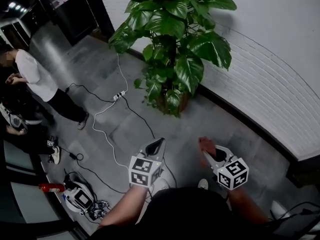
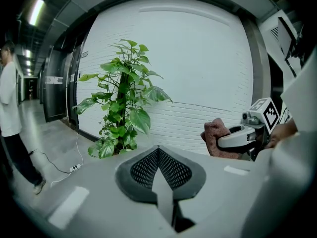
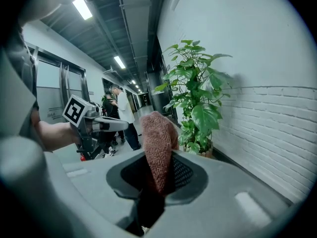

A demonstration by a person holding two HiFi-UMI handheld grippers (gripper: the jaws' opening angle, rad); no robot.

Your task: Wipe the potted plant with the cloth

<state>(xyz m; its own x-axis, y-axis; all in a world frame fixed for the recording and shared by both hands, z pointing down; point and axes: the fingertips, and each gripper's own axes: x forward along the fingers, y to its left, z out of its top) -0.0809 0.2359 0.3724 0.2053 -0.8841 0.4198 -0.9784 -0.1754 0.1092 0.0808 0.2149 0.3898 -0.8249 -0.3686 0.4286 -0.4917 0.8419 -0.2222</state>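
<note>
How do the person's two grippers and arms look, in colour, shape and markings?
Both the left gripper and the right gripper are light grey, with dark mesh-patterned pads inside pointed jaws. Each carries a white cube of black square markers. The person wears a dark top; the forearms are uncovered.

**Obscured and cropped items, logged against the potted plant**

1. Potted plant [image 1: 172,39]: I lose its crown past the head view's top edge, and leaves cover most of the pot [image 1: 183,103].
2. Cloth [image 3: 157,133]: the lower end sinks out of sight between the clamped jaws of the right gripper [image 3: 158,172].
3. Person [image 1: 37,76], left of the plant: face masked, body cut by the frame edge.
4. Floor gear [image 1: 82,200], well left of the plant: too small for me to identify.
</note>
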